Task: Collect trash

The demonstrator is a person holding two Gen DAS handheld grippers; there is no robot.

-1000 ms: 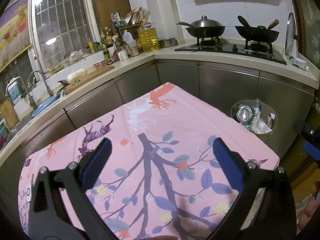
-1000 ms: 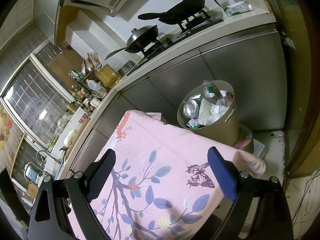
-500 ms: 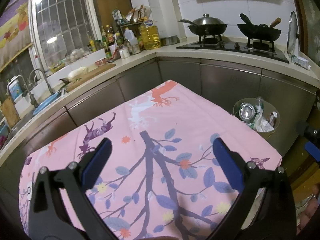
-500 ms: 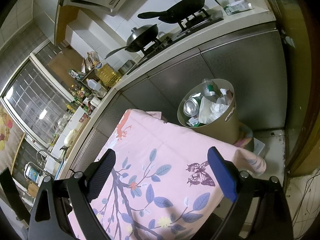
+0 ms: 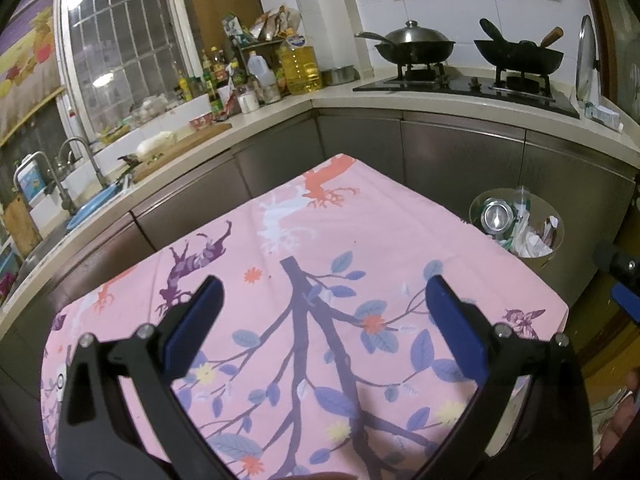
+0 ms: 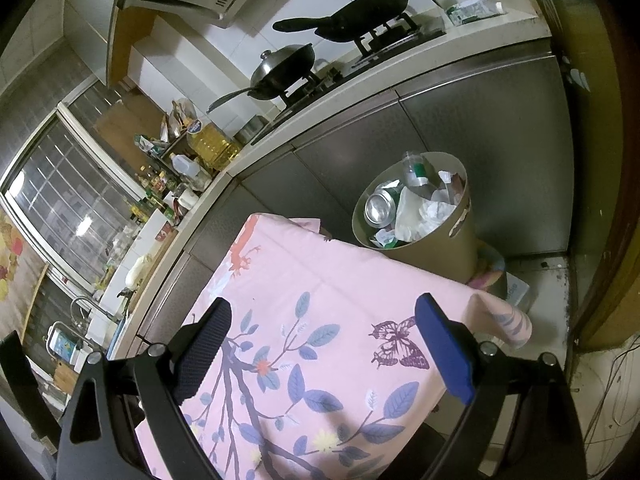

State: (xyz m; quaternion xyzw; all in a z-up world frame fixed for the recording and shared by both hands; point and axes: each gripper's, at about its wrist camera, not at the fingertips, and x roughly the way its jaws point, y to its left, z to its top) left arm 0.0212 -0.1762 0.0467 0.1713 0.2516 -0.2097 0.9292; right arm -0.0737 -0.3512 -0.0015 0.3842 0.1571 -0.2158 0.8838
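A tan round bin (image 6: 448, 240) stands on the floor past the table's far right corner, holding a silver can (image 6: 379, 208), a clear bottle and crumpled white paper. From the left wrist view the same bin (image 5: 538, 258) shows its can (image 5: 496, 218) end-on. My left gripper (image 5: 322, 294) hovers open over the pink leaf-print tablecloth (image 5: 320, 240), nothing between its blue pads. My right gripper (image 6: 322, 316) is open too, above the cloth (image 6: 320, 280) near the bin corner. No loose trash shows on the cloth.
An L-shaped counter with steel cabinet fronts (image 5: 456, 152) wraps behind the table. Two woks (image 5: 412, 46) sit on the stove. Oil bottles and jars (image 5: 298, 66) crowd the corner; a sink with a tap (image 5: 76, 172) lies left. A doorway edge (image 6: 600, 240) is on the right.
The left wrist view has tilted slightly so the counter and bin sit a little lower. The right wrist view is almost unchanged. Both grippers stay open.
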